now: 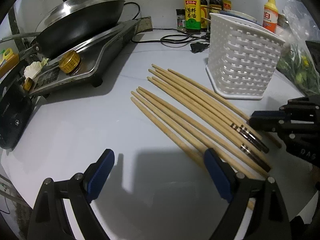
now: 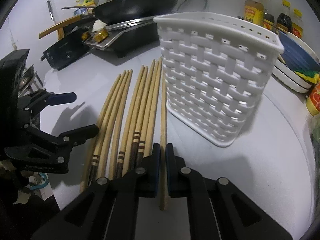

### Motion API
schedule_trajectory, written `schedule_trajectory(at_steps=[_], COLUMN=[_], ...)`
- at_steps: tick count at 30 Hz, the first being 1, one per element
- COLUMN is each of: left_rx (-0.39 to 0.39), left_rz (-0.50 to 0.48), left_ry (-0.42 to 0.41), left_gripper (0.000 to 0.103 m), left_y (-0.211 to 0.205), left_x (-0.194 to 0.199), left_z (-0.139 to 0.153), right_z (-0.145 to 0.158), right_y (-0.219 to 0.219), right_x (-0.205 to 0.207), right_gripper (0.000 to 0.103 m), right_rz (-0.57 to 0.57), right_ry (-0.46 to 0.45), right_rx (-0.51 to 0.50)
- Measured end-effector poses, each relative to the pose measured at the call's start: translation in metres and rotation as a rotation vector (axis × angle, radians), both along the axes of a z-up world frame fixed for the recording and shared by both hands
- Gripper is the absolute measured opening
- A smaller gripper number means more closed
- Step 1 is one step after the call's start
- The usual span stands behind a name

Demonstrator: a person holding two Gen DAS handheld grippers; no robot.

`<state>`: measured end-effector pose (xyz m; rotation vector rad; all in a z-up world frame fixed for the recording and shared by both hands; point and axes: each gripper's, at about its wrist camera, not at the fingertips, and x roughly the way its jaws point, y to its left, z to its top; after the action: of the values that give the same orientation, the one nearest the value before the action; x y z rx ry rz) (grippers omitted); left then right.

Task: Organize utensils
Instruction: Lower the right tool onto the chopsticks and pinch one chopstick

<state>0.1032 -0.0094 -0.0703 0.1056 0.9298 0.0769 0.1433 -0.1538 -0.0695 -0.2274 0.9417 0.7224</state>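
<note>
1. The chopsticks (image 2: 128, 108) are lying side by side on the counter (image 1: 80, 124), just left of the basket (image 2: 216, 84) in the right wrist view.
2. 1 single chopstick (image 2: 163, 120) is sitting nearest the basket, between the right gripper (image 2: 163, 150) fingers.
3. The left gripper (image 1: 158, 172) is hovering at the chopsticks' near ends.
4. The stove (image 1: 84, 60) is standing behind them, with the wok (image 1: 80, 22) sitting on it.
5. The bottles (image 1: 200, 8) are standing behind the basket.

My left camera looks low across the counter (image 1: 80, 124); my right sits close, both sharing chopsticks (image 2: 140, 104) and basket (image 2: 216, 84).
</note>
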Motion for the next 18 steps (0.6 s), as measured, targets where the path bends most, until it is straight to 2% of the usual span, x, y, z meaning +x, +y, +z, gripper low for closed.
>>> schedule_trajectory(at_steps=[8, 15, 17, 18], left_rx=[0.024, -0.014, -0.021, -0.027], left_rz=[0.048, -0.023, -0.038, -0.043], left_ry=[0.027, 0.048, 0.054, 0.061], left_gripper=[0.091, 0.091, 0.086, 0.077], left_y=[0.016, 0.008, 0.009, 0.01], left_x=[-0.001, 0.006, 0.005, 0.006], left_z=[0.002, -0.001, -0.002, -0.004], right_z=[-0.001, 0.0, -0.001, -0.001], right_y=[0.001, 0.011, 0.015, 0.016], right_x=[0.006, 0.017, 0.019, 0.02], right_gripper=[0.005, 0.005, 0.005, 0.005], right_rz=[0.008, -0.004, -0.007, -0.008], right_ry=[0.002, -0.003, -0.007, -0.009], right_rx=[0.0, -0.016, -0.018, -0.017])
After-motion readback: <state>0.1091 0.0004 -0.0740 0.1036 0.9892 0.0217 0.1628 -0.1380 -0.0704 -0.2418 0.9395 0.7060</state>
